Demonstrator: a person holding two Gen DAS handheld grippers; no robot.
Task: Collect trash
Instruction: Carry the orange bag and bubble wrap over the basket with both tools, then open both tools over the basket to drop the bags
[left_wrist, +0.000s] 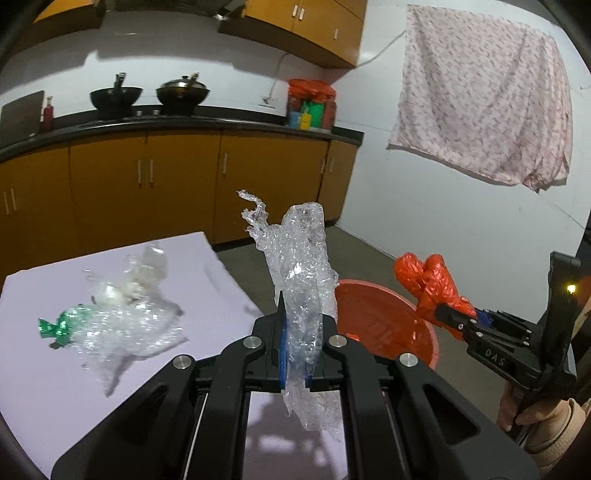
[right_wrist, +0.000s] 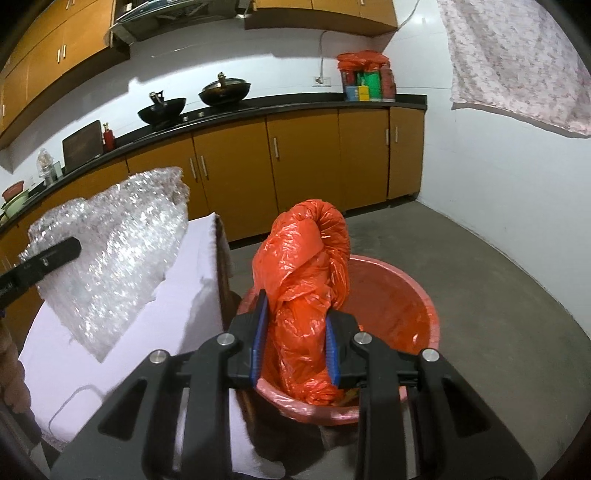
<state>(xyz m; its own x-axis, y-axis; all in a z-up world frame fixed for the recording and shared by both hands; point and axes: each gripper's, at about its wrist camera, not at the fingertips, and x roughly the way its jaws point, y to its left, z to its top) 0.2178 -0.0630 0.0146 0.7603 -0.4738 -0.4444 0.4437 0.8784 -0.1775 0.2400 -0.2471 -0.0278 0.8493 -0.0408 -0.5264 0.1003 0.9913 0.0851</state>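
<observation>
Left gripper (left_wrist: 301, 332): jaws pressed nearly together on a crumpled strip of bubble wrap (left_wrist: 304, 284); the blue pads pinched it at mid-length

Bubble wrap: clear, bubbled film, standing upright above the jaws with a thin twisted tail at its top left, and a ragged end hanging below them; from the right wrist view it spread as a broad glittering sheet (right_wrist: 110, 254) over the table's near right part

Right gripper (right_wrist: 295, 332): jaws narrow, clamped on an orange bag (right_wrist: 306, 280), which filled the gap between the blue pads

Orange bag: thin, shiny plastic, twisted and bunched into a fat roll, its top curled over into a knot-like loop; a loose end trailed down below the pads

Basin (right_wrist: 413, 295): pinkish-red, round, on the grey floor just beside the table's right edge; the bag hung directly above its near rim, and whether the loose end touched it I could not tell

Table (left_wrist: 207, 273): covered in pale lilac; near its left edge lay more clear film (left_wrist: 125, 321) with a green wrapper (left_wrist: 55, 326) at its left end

Hand (left_wrist: 532, 410): a person's, in a beige cuff, gripping the right tool's handle at the lower right of the left wrist view
</observation>
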